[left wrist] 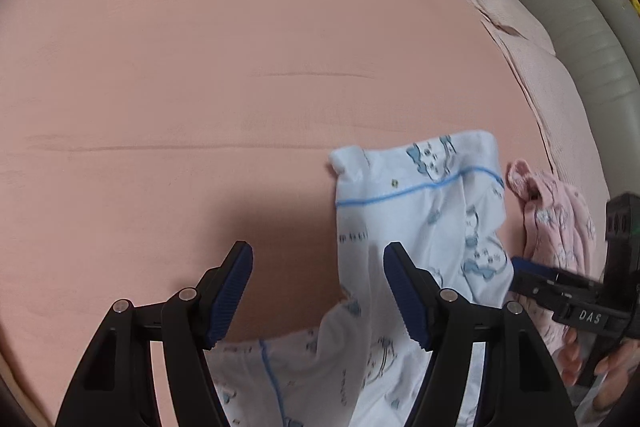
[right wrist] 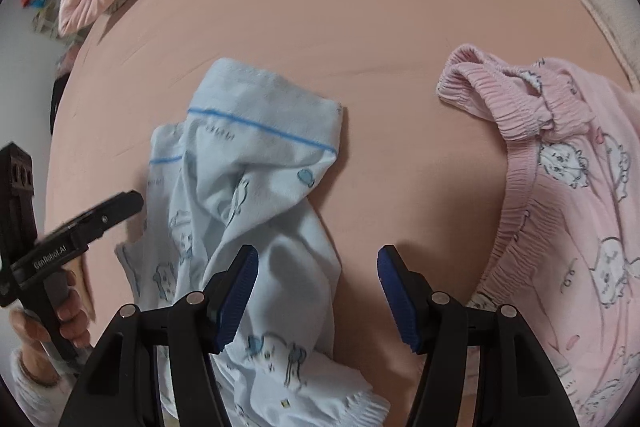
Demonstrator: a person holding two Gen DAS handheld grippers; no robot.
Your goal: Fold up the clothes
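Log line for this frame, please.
fold clothes | left tongs open | right tongs open | blue garment crumpled, unheld | pink garment beside

White letters "DAS" printed on the black body of the right gripper (left wrist: 516, 269), seen at the frame's right edge. White "GenRobot.AI" printed along the black body of the left gripper (right wrist: 134, 201).

Soft, even indoor light falls on the pink bedsheet (left wrist: 200, 67), with dull shadows pooling just ahead of the gripper fingers (left wrist: 240, 291). Fisheye bending curves the sheet's edges into dark vignetted corners; fabric detail is slightly blurred.
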